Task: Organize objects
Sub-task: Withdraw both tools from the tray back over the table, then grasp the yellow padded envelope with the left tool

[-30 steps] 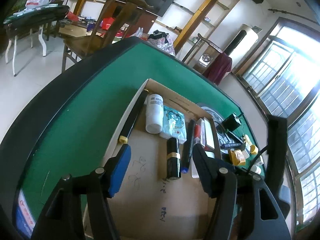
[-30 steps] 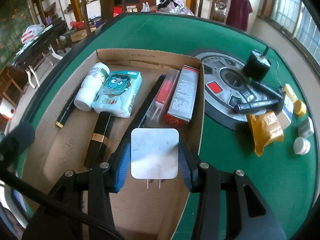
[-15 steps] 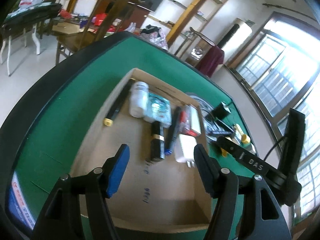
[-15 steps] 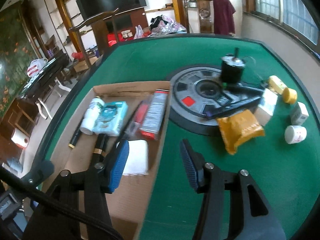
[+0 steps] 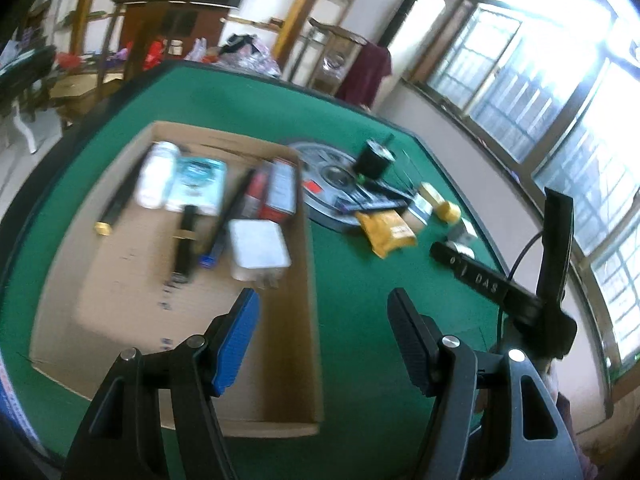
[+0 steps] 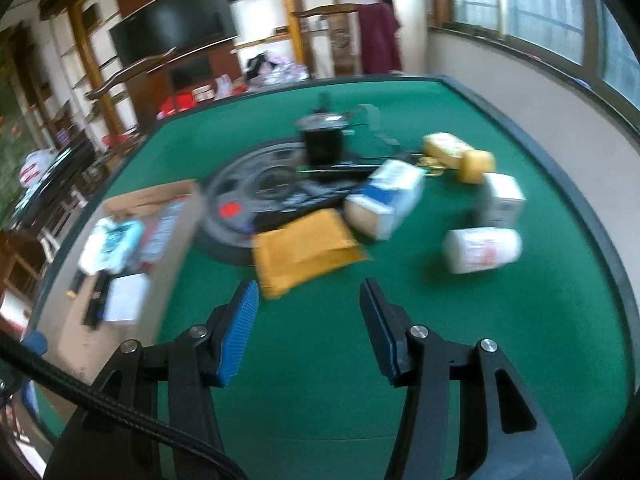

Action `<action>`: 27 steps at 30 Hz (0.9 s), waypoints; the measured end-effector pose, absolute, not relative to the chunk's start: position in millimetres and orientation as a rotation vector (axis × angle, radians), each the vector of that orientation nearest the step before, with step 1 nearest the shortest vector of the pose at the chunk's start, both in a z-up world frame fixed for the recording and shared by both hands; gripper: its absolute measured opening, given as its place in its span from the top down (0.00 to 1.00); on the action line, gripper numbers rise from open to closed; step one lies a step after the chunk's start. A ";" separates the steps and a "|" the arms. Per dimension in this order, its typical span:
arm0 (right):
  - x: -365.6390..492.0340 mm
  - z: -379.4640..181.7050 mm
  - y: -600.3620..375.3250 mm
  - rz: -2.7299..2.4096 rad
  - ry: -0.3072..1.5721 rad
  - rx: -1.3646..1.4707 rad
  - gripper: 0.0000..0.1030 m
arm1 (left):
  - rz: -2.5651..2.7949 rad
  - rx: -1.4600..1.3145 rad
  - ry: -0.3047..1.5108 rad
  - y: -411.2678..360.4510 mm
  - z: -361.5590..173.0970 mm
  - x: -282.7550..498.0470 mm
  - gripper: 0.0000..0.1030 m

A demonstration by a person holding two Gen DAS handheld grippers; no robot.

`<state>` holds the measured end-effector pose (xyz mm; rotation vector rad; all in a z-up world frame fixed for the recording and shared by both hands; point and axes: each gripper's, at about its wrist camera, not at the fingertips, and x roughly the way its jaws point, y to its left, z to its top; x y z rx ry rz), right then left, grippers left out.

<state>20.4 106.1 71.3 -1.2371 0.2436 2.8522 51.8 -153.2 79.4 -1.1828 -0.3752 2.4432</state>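
A flat cardboard box (image 5: 120, 288) lies on the green table and holds a white charger (image 5: 258, 250), pens, a tissue pack (image 5: 196, 184), a white bottle (image 5: 154, 180) and a red carton. The charger also shows in the right wrist view (image 6: 122, 298). My left gripper (image 5: 322, 334) is open and empty above the box's right wall. My right gripper (image 6: 308, 326) is open and empty over bare felt, just short of a yellow pouch (image 6: 304, 250). Near it lie a blue-white carton (image 6: 386, 198), a white jar (image 6: 482, 250), a small white box (image 6: 504, 198) and yellow items (image 6: 460, 154).
A round grey disc (image 6: 256, 184) with a black cylinder (image 6: 322, 140) on it sits mid-table. The right gripper's black body (image 5: 500, 288) crosses the left wrist view. The table's dark rim (image 6: 580, 200) curves at the right. Chairs and shelves stand beyond.
My right gripper let go of the white charger in the box, opened, and swung right toward the loose items. My left gripper also swung right, from over the box to its right wall.
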 end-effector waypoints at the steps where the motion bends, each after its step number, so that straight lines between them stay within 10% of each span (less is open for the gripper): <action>1: 20.9 71.0 117.4 2.838 0.239 -1.226 0.50 | 2.435 -1.192 -0.355 -143.3 79.7 52.5 0.41; 27: 0.1 51.5 306.2 2.658 0.741 -1.072 0.48 | 2.457 -1.152 0.195 17.7 63.1 -7.8 0.41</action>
